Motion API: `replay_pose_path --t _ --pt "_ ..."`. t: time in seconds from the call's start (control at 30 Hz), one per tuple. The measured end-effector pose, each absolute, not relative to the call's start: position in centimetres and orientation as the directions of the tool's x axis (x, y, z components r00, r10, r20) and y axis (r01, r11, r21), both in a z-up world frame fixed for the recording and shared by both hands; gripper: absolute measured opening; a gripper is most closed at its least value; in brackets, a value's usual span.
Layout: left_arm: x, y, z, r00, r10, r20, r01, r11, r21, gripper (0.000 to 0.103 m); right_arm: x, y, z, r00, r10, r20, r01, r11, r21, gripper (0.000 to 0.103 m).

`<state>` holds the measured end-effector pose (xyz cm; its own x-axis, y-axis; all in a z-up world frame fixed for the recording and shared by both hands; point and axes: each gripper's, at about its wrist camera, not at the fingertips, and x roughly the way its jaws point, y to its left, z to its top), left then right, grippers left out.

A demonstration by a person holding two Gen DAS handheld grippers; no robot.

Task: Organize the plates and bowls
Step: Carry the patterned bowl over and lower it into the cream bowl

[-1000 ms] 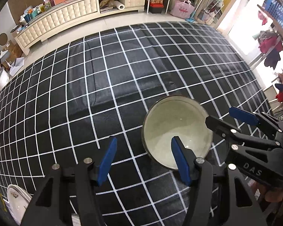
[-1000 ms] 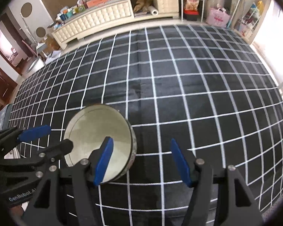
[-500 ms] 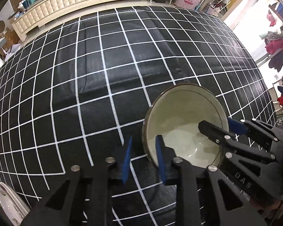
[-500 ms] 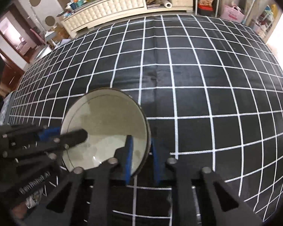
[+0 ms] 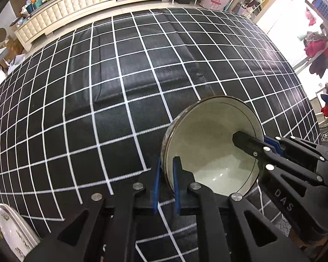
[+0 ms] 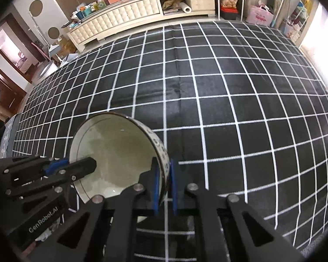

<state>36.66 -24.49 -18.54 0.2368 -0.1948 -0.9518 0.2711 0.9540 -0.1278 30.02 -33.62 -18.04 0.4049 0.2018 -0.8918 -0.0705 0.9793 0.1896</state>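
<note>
A white plate (image 5: 13, 231) with a faint floral print is lying at the lower left corner of the left wrist view, well apart from the bowl and partly cut off by the frame edge. A black tablecloth (image 5: 111, 100) with a white grid pattern is covering the table; creases are running across its woven surface. Beyond the far table edge, a cream tufted cabinet (image 6: 129, 15) is carrying cluttered boxes and containers, and a pink bag (image 6: 260, 15) is standing on the floor to its right.

1 round ceramic bowl (image 5: 212, 152) is sitting at the near side of the table, between the 2 tools. Its interior is glazed pale cream and smooth, a thin dark line is ringing the rim, and its outer wall (image 6: 161, 155) is showing a small blue pattern.

The left gripper (image 5: 165, 182) is clamping the bowl's left rim: 1 blue pad is pressing the outer wall and 1 is pressing the inner face. The right gripper (image 6: 164, 183) is clamping the opposite rim in the same manner. In each wrist view the other tool's black finger is reaching over the rim into the bowl and hiding part of the interior.

Nothing is standing on the cloth between the bowl and the far table edge.
</note>
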Motion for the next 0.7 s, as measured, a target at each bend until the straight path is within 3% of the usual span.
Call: replay_pose_path --t 0.7 --pt "28.2 -18.3 -7.6 0.407 -0.203 -0.89 0.216 0.969 -0.122 0.009 25.2 -25.4 -10.7 0.491 0.226 -0.841 -0.172 0.972 0.161 0.012"
